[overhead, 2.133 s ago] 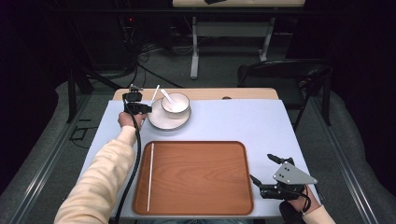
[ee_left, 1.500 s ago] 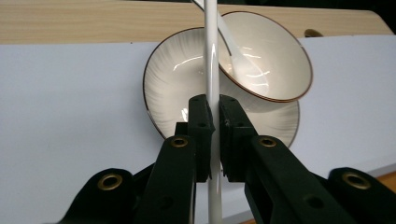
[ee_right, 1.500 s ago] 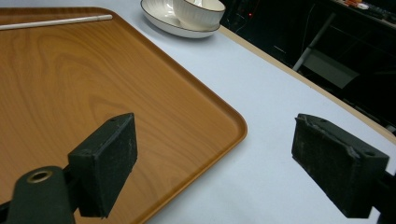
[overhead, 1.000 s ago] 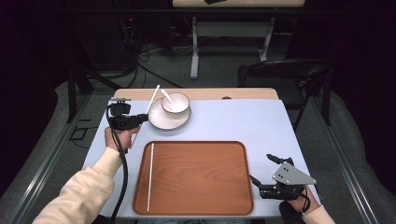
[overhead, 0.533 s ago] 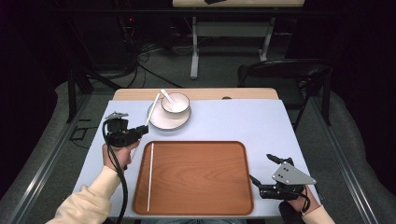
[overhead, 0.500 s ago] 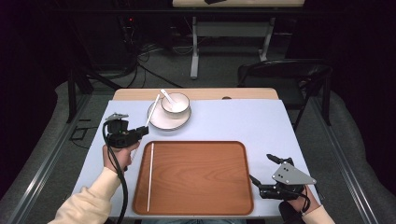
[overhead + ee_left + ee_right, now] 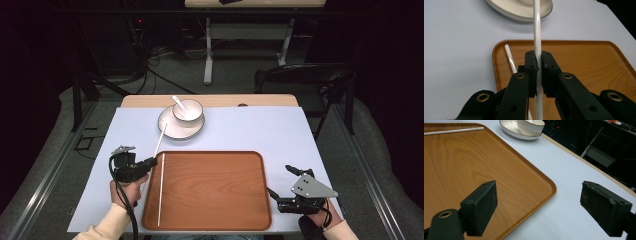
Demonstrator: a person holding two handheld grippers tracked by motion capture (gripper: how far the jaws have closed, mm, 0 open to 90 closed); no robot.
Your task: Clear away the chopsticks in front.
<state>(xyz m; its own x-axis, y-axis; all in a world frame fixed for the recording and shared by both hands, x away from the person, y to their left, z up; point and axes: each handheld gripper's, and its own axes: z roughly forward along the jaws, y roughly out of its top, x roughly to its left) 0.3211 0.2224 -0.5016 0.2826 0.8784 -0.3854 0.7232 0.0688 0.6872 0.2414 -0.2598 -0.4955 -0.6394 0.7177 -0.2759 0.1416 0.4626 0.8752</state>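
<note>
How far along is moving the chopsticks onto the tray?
Done: one chopstick lies on the wooden tray. In hand: the left gripper is shut on the second chopstick beside the tray's left edge. Left: setting it down. The right gripper waits open.

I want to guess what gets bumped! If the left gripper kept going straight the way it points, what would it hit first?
Probably the plate. The left gripper, shut on a white chopstick, points along it over the tray corner toward the plate's rim. Depth is hard to judge.

light: bright on table (image 7: 250, 130), dark surround | shadows: soft | focus: near jaws blurred
</note>
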